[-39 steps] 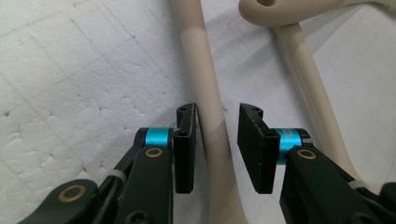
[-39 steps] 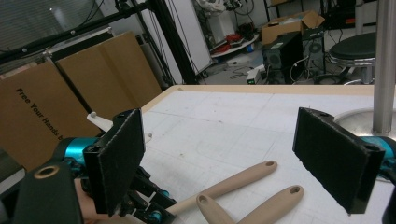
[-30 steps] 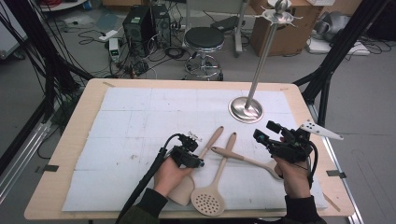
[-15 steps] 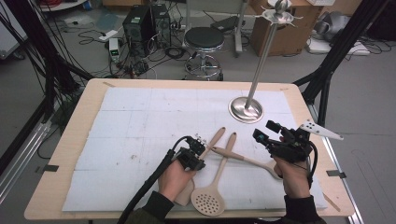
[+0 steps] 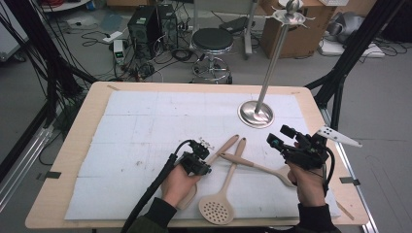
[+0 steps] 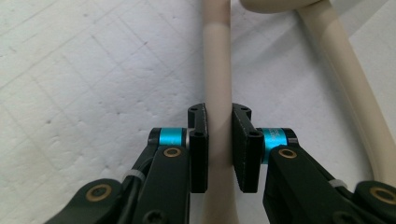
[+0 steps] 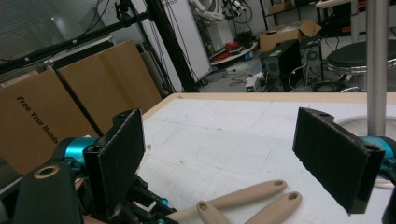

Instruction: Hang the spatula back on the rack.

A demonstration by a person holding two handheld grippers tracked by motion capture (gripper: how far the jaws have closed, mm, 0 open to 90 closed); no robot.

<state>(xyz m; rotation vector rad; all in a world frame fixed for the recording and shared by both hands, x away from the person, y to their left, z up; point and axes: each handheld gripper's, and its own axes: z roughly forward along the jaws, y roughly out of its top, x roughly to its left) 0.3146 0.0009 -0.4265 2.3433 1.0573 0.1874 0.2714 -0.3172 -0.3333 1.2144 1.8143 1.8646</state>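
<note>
Three beige utensils lie on the white mat (image 5: 145, 126). My left gripper (image 5: 199, 158) points down over the leftmost one, a spatula whose handle (image 5: 226, 145) runs up to the right. In the left gripper view my left gripper (image 6: 219, 140) has just been closing, and its pads press both sides of that handle (image 6: 217, 70). A slotted skimmer (image 5: 216, 211) lies beside it, its handle (image 6: 345, 84) passing on the right. The third utensil (image 5: 257, 166) crosses toward my right hand. My right gripper (image 5: 281, 136) hovers above the mat, and in its own view it (image 7: 229, 149) stands open and empty.
A steel hook stand rises from a round base (image 5: 256, 114) at the mat's back right, its pole (image 7: 377, 65) close to my right gripper. Cardboard boxes, a stool (image 5: 212, 41) and cables lie on the floor beyond the table's far edge.
My left hand has shifted slightly to the right over the spatula and now covers its blade. The right hand and the other two utensils have stayed put.
</note>
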